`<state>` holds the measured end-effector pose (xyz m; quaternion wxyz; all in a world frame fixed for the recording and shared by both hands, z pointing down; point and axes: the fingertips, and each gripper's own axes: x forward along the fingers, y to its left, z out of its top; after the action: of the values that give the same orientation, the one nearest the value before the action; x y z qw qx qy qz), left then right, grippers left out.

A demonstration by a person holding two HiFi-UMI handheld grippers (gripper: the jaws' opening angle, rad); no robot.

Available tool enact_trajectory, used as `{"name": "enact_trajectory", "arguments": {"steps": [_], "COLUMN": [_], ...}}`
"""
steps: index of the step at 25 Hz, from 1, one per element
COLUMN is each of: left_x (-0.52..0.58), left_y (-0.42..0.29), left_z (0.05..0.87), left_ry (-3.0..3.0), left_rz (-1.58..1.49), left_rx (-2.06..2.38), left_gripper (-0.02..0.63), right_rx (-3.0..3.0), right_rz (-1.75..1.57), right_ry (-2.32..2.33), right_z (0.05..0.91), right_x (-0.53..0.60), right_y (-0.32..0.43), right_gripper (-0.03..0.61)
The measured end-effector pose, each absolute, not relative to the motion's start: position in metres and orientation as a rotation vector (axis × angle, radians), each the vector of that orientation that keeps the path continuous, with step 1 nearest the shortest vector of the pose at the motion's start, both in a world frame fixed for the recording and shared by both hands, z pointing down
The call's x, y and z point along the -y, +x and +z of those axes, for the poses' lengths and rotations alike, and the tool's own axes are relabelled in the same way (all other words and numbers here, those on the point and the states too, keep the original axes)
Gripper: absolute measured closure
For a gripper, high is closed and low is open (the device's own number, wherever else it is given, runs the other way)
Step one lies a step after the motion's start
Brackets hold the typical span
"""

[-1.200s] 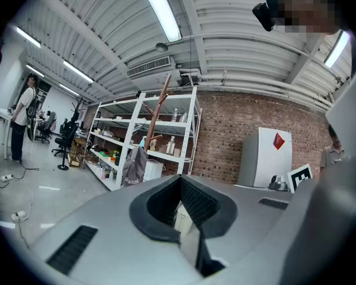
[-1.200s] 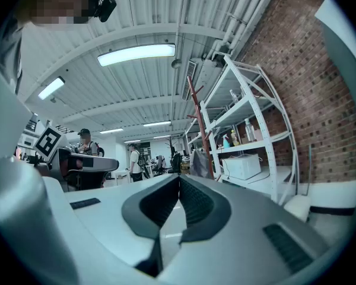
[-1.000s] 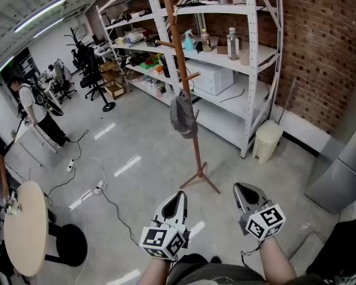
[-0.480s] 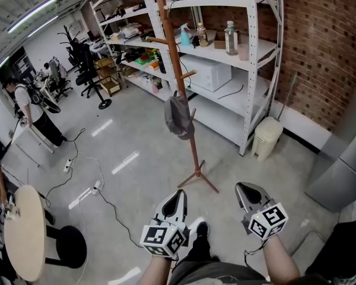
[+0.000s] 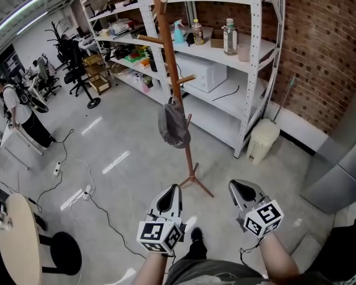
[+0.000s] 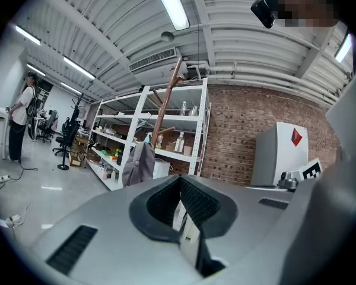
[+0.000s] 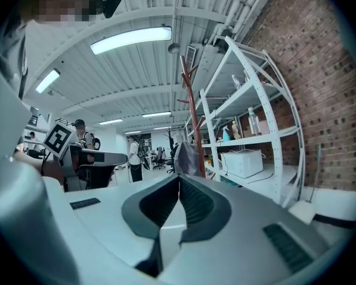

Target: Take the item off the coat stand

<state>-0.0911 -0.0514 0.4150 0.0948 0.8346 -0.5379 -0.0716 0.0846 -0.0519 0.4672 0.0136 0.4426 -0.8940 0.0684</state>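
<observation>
A grey cap [image 5: 173, 124] hangs from a low peg of the brown wooden coat stand [image 5: 177, 88], which rises from a cross-shaped foot on the floor. The cap [image 6: 139, 165] also shows in the left gripper view, and the cap [image 7: 187, 158] in the right gripper view, each ahead of the jaws and some way off. My left gripper [image 5: 171, 192] is shut and empty, held low in front of the stand's foot. My right gripper [image 5: 237, 189] is beside it, also shut with nothing between its pads.
White metal shelving [image 5: 249, 58] with bottles, a microwave [image 5: 205, 71] and boxes stands right behind the stand against a brick wall. A small white bin [image 5: 263, 140] sits at its right end. Cables [image 5: 89, 189] trail on the floor left. A round table [image 5: 21, 245] and a person [image 5: 21, 111] are far left.
The view has moved closer to the coat stand; the stand and cap now sit lower and slightly more to the left. Both grippers have stayed shut and low.
</observation>
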Motion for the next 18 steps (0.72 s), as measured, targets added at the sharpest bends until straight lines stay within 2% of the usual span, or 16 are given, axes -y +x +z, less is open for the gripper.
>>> {"name": "enact_trajectory", "arguments": {"steps": [18], "left_x": [0.18], "left_y": [-0.123], "left_z": [0.426], "left_ry": [2.481], "left_rz": [-0.125], "left_rx": [1.576], "left_gripper": [0.606], "right_rx": [2.741], "right_rz": [0.251], "right_ry": [1.41], "right_z": [0.47], "right_x": [0.167], "right_y": [0.046], "right_gripper": [0.569]}}
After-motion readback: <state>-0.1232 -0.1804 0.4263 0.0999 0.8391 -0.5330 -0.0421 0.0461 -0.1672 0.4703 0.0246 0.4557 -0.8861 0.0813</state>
